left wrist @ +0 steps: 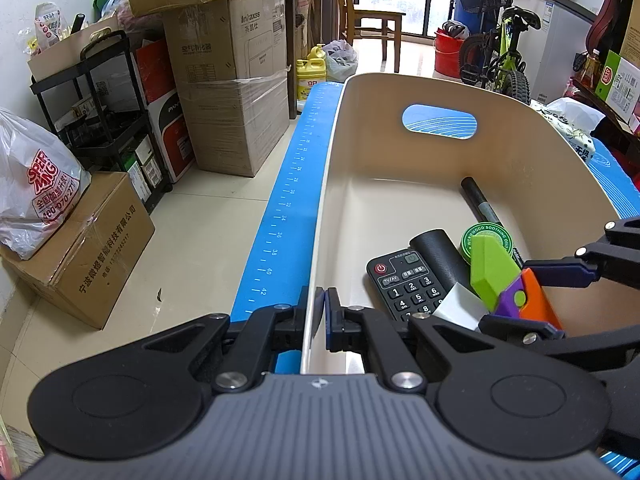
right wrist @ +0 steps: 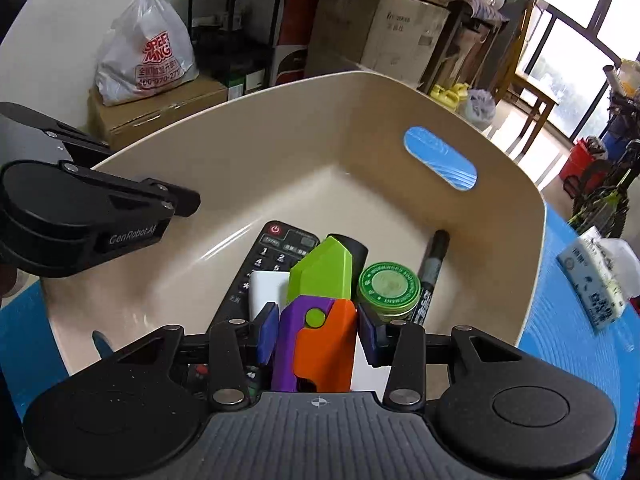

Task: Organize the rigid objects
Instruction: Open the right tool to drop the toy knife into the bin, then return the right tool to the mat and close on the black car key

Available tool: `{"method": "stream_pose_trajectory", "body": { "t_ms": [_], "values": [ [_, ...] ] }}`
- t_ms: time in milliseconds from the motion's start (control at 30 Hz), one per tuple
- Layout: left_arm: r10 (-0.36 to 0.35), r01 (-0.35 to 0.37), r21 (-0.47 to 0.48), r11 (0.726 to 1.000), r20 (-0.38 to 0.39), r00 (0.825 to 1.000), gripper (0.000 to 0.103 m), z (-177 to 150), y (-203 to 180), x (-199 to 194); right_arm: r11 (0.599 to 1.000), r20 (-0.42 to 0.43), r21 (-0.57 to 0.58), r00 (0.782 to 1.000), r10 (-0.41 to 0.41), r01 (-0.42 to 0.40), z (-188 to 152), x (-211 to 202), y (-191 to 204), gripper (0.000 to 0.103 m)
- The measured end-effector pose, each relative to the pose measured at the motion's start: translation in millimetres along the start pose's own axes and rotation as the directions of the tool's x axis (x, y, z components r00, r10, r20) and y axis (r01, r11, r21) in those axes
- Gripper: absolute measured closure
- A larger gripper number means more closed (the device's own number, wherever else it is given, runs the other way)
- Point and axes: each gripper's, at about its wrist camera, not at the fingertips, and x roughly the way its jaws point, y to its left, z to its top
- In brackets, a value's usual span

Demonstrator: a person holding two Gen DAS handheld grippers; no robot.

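Note:
A beige basket [left wrist: 520,160] [right wrist: 280,128] stands on a blue mat [left wrist: 288,200]. My left gripper [left wrist: 323,320] is shut on the basket's left wall. My right gripper [right wrist: 318,330] is shut on a green, purple and orange toy knife [right wrist: 320,300] [left wrist: 500,276] and holds it inside the basket. Under it lie a black remote [left wrist: 404,280] [right wrist: 272,248], a white block [left wrist: 460,308] [right wrist: 266,288], a green round tin [right wrist: 388,286] [left wrist: 484,236], a black marker [left wrist: 478,200] [right wrist: 434,264] and a black cylinder [left wrist: 438,248].
Stacked cardboard boxes [left wrist: 228,80], a black shelf cart [left wrist: 108,112] and a white plastic bag [left wrist: 36,188] stand on the floor to the left. A tissue pack [right wrist: 596,280] lies on the mat to the right. A chair [left wrist: 368,12] and a small bicycle [left wrist: 500,52] stand further back.

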Motion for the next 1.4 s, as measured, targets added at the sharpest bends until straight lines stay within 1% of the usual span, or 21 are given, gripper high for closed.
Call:
{"method": "stream_pose_trajectory", "body": {
  "t_ms": [67,100,200,267,300,367,467,533,633,700,733,800,900,1000,1067,1167,1200,1300,1400],
  "values": [
    [0.000,0.000,0.000,1.000,0.000,1.000,0.097,0.2,0.7,0.1,1.000,-0.006,0.005,1.000,0.002,-0.002,0.3,0.7,-0.6,0.056],
    [0.001,-0.001,0.000,1.000,0.000,1.000,0.097,0.1,0.4,0.1,1.000,-0.007,0.007,1.000,0.002,-0.002,0.2,0.7,-0.8,0.052],
    [0.000,0.000,0.000,1.000,0.000,1.000,0.097,0.1,0.6,0.1,1.000,0.006,0.020,1.000,0.007,-0.007,-1.9,-3.5,-2.8,0.050],
    [0.000,0.000,0.000,1.000,0.000,1.000,0.097,0.2,0.8,0.1,1.000,0.029,0.029,1.000,0.004,-0.004,-3.2,-10.6,-4.4,0.047],
    [0.000,0.000,0.000,1.000,0.000,1.000,0.097,0.2,0.5,0.1,0.999,0.048,0.035,0.999,0.003,-0.004,-4.8,-15.4,-5.4,0.045],
    [0.000,0.000,0.000,1.000,0.000,1.000,0.097,0.2,0.9,0.1,0.998,0.093,0.064,0.996,-0.007,0.001,-8.9,-28.6,-10.6,0.042],
    [-0.002,0.002,-0.002,1.000,0.000,1.000,0.097,-0.1,0.8,0.4,0.991,0.173,0.132,0.985,-0.023,0.000,-18.7,-53.7,-24.8,0.042],
    [-0.003,0.003,-0.004,1.000,0.000,1.000,0.097,-0.1,-0.2,0.1,0.982,0.225,0.189,0.973,-0.059,0.016,-29.3,-71.7,-38.4,0.041],
    [-0.003,0.003,-0.005,1.000,0.000,1.000,0.097,0.0,-0.3,-0.2,0.959,0.264,0.275,0.955,-0.136,0.061,-48.2,-92.4,-63.1,0.040],
    [-0.003,0.003,-0.005,1.000,0.000,1.000,0.097,0.1,0.1,-0.1,0.942,0.256,0.319,0.947,-0.192,0.105,-62.9,-98.7,-78.4,0.040],
    [-0.002,0.002,-0.005,1.000,0.000,1.000,0.097,0.0,-0.4,-0.1,0.933,0.238,0.336,0.946,-0.218,0.131,-72.1,-99.2,-87.0,0.040],
    [-0.001,0.001,-0.007,1.000,0.000,1.000,0.097,-0.6,-0.6,0.4,0.917,0.189,0.367,0.952,-0.240,0.158,-88.7,-94.0,-100.7,0.040],
    [0.000,0.000,-0.009,1.000,0.001,1.000,0.097,-1.4,-1.3,0.1,0.904,0.127,0.390,0.962,-0.242,0.176,-108.1,-79.2,-110.1,0.040],
    [0.000,0.000,-0.009,1.000,0.001,1.000,0.097,-1.6,-2.3,0.0,0.893,0.104,0.418,0.968,-0.228,0.166,-122.3,-62.4,-114.3,0.040],
    [0.000,0.000,-0.009,1.000,0.001,1.000,0.097,-1.5,-1.8,0.0,0.894,0.089,0.419,0.973,-0.215,0.160,-129.5,-48.1,-113.8,0.040],
    [-0.002,0.002,-0.010,1.000,0.000,1.000,0.097,-0.9,0.1,1.2,0.896,0.060,0.406,0.973,-0.225,0.182,-131.9,-29.3,-110.7,0.040],
    [-0.003,0.003,-0.010,1.000,0.000,1.000,0.097,-1.1,-0.8,1.0,0.894,0.054,0.412,0.974,-0.218,0.177,-133.8,-24.8,-111.6,0.040],
    [-0.003,0.003,-0.011,1.000,0.000,1.000,0.097,-0.2,0.9,1.5,0.876,0.043,0.454,0.979,-0.201,0.160,-133.1,-14.3,-117.3,0.040],
    [-0.003,0.003,-0.011,1.000,0.000,1.000,0.097,-0.1,1.0,1.4,0.868,0.029,0.465,0.977,-0.214,0.176,-134.9,-5.8,-119.1,0.040]
  ]
}}
